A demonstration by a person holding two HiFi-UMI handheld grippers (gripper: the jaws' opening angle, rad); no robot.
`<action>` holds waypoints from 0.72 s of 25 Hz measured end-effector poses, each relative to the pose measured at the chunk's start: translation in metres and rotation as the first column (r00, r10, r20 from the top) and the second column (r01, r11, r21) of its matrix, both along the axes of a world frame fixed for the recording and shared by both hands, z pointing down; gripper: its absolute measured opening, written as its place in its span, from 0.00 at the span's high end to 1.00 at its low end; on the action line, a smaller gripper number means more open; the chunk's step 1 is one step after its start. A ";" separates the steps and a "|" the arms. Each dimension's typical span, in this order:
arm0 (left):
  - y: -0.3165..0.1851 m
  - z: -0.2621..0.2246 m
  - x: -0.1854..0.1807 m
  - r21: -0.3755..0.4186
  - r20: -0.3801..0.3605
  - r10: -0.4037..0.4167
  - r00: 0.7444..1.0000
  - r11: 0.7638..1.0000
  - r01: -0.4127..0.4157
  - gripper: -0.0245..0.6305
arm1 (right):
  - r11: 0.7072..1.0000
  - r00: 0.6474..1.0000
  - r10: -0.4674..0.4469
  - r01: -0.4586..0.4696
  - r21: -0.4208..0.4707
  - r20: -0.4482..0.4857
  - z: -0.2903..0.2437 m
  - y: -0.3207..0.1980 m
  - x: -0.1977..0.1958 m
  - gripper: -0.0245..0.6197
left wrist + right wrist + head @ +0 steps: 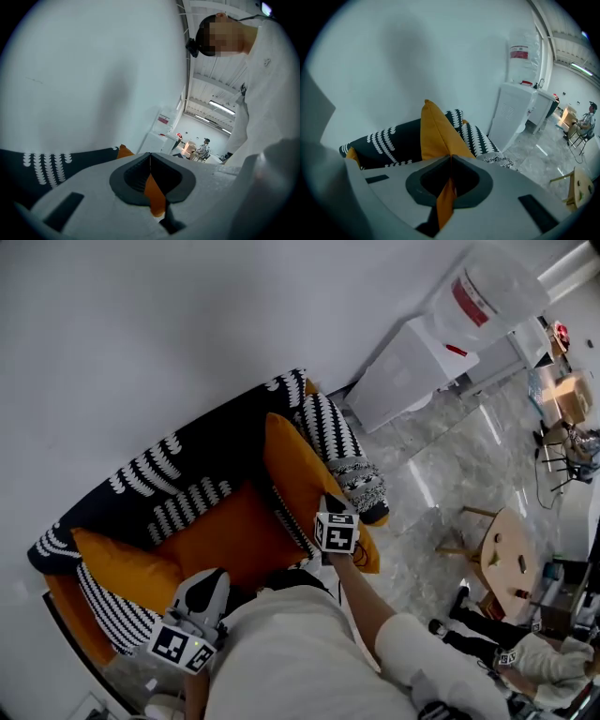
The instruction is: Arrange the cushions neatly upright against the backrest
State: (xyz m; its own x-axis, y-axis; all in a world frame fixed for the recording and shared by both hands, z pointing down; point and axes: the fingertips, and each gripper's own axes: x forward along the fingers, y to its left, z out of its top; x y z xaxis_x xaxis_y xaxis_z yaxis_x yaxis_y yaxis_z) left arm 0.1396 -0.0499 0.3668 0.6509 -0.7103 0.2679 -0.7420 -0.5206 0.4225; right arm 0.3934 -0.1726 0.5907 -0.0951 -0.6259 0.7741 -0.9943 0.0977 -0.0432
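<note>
A sofa (66, 540) with a black, white-patterned backrest (216, 442) and an orange seat (234, 535) is seen from above, set against a pale wall (141, 334).

The right hand-held gripper (451, 161) is closed, with its jaws pinched on a fold of orange fabric. In the right gripper view this fabric is seen to belong to an orange cushion (436, 133), which rises on edge straight from the jaws. The cushion is stood tilted at the sofa's right end, in front of the backrest. In the head view its lower corner is met by that gripper near the seat's front edge. Just beside it, toward the right armrest, a black-and-white striped cushion (330, 430) is propped.

The left hand-held gripper (150, 160) is likewise closed on a strip of orange fabric. This appears to be a corner of the second orange cushion (122, 568), which is slumped at the sofa's left end, though the join itself is hidden by the gripper's body. Another striped cushion (112, 610) is wedged below that one at the seat's left front corner.

To the right of the sofa a white water dispenser (403, 376) is stood on the marbled floor (441, 484), against the same wall.
</note>
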 end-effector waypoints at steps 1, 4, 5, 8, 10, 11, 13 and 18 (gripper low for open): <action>-0.001 0.001 0.001 -0.005 0.005 -0.006 1.000 1.000 0.006 0.94 | 1.000 1.000 -0.006 0.006 -0.004 0.003 0.007 -0.002 0.002 0.94; -0.005 0.004 0.007 -0.017 0.024 -0.014 1.000 1.000 0.014 0.94 | 1.000 1.000 -0.017 0.017 -0.016 0.000 0.026 -0.010 0.008 0.94; -0.006 0.005 0.010 -0.019 0.032 -0.013 0.999 1.000 0.014 0.94 | 1.000 1.000 -0.017 0.017 -0.024 -0.005 0.033 -0.012 0.012 0.94; -0.010 0.006 0.019 -0.023 0.053 -0.011 0.999 1.000 0.012 0.94 | 0.999 0.999 -0.019 0.018 -0.051 -0.030 0.051 -0.018 0.024 0.94; -0.014 0.006 0.025 -0.024 0.059 -0.010 0.998 1.000 0.012 0.94 | 0.998 0.998 -0.031 0.027 -0.058 -0.059 0.059 -0.026 0.033 0.94; -0.015 0.007 0.026 -0.025 0.062 -0.010 0.998 1.000 0.012 0.94 | 0.998 0.996 -0.041 0.037 -0.060 -0.075 0.061 -0.031 0.037 0.94; -0.016 0.007 0.029 -0.027 0.065 -0.012 0.998 1.000 0.013 0.94 | 0.996 0.992 -0.065 0.057 -0.071 -0.112 0.066 -0.041 0.045 0.94; -0.020 0.007 0.038 -0.027 0.070 -0.011 0.997 1.000 0.013 0.94 | 0.991 0.974 -0.105 0.085 -0.105 -0.199 0.078 -0.063 0.077 0.94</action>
